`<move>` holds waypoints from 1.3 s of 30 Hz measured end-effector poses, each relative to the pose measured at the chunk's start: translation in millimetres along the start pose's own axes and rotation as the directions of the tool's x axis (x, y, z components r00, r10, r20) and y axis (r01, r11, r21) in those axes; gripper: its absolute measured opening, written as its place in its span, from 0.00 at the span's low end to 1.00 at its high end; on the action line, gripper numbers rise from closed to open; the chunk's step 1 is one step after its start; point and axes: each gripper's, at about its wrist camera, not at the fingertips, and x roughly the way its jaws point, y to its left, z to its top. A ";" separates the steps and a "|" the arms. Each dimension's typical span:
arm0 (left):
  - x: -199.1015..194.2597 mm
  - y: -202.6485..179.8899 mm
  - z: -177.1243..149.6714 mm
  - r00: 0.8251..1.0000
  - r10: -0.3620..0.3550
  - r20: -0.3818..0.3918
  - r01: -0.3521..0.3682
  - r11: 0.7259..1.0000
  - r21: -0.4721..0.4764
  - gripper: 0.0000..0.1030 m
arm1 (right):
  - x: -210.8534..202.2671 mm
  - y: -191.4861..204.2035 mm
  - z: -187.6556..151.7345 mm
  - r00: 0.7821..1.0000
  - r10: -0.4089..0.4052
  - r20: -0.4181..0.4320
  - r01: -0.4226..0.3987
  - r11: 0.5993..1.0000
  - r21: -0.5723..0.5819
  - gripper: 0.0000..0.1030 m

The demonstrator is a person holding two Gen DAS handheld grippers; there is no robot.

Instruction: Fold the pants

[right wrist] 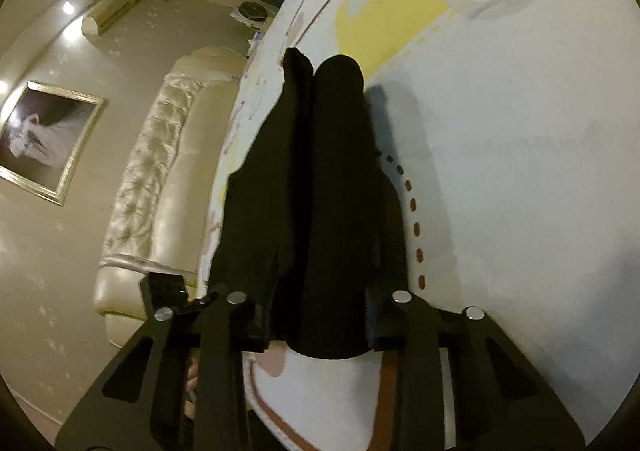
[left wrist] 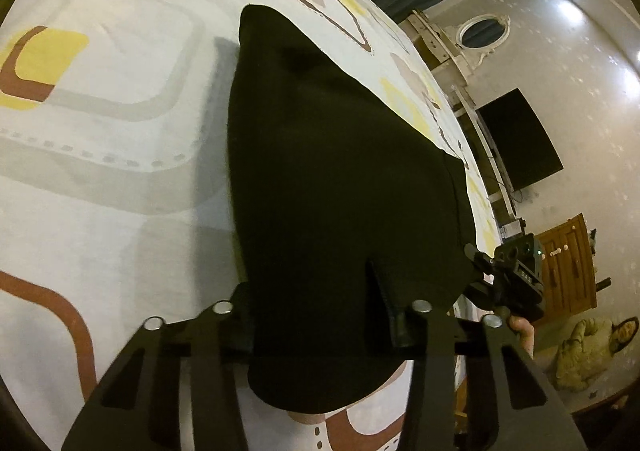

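The black pants hang lifted above the patterned bed sheet. My left gripper is shut on the near edge of the pants, and the cloth drapes over its fingers. In the right wrist view the pants stretch away in two long dark folds. My right gripper is shut on their near end. The right gripper also shows in the left wrist view, at the pants' right corner. The fingertips of both grippers are hidden by the cloth.
The bed sheet is white with yellow, brown and grey shapes. A tufted cream headboard stands left of the bed in the right wrist view. A wooden cabinet and a dark screen stand by the wall.
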 end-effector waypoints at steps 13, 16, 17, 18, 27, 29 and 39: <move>-16.1 -16.0 -21.4 0.998 0.062 0.000 -0.062 0.998 0.017 0.36 | -16.1 6.6 -26.8 1.000 0.015 -0.007 -0.015 1.000 -0.008 0.28; -18.6 -15.9 -31.7 0.997 0.072 0.004 -0.072 0.997 0.031 0.36 | -19.5 5.7 -37.8 1.000 0.021 -0.012 -0.021 1.000 -0.005 0.28; -18.3 -15.2 -33.4 0.997 0.072 0.007 -0.072 0.997 0.035 0.37 | -19.9 4.2 -40.2 1.000 0.023 -0.013 -0.023 1.000 -0.005 0.28; -17.8 -13.9 -35.1 0.997 0.071 0.012 -0.072 0.997 0.041 0.37 | -19.8 1.5 -42.0 1.000 0.022 -0.013 -0.022 1.000 -0.003 0.28; -11.2 -6.5 -38.1 0.999 0.039 0.038 -0.040 0.998 0.040 0.38 | -19.0 -7.6 -47.6 0.998 0.056 0.002 -0.056 0.998 0.015 0.28; -12.1 -7.2 -41.5 0.998 0.043 0.044 -0.045 0.998 0.050 0.39 | -19.3 -7.3 -47.6 0.998 0.056 0.005 -0.056 0.998 0.018 0.28; -15.6 -3.9 -49.5 0.996 0.073 0.055 -0.077 0.993 0.087 0.55 | -21.8 -12.7 -47.8 0.997 0.070 0.028 -0.071 0.997 0.043 0.29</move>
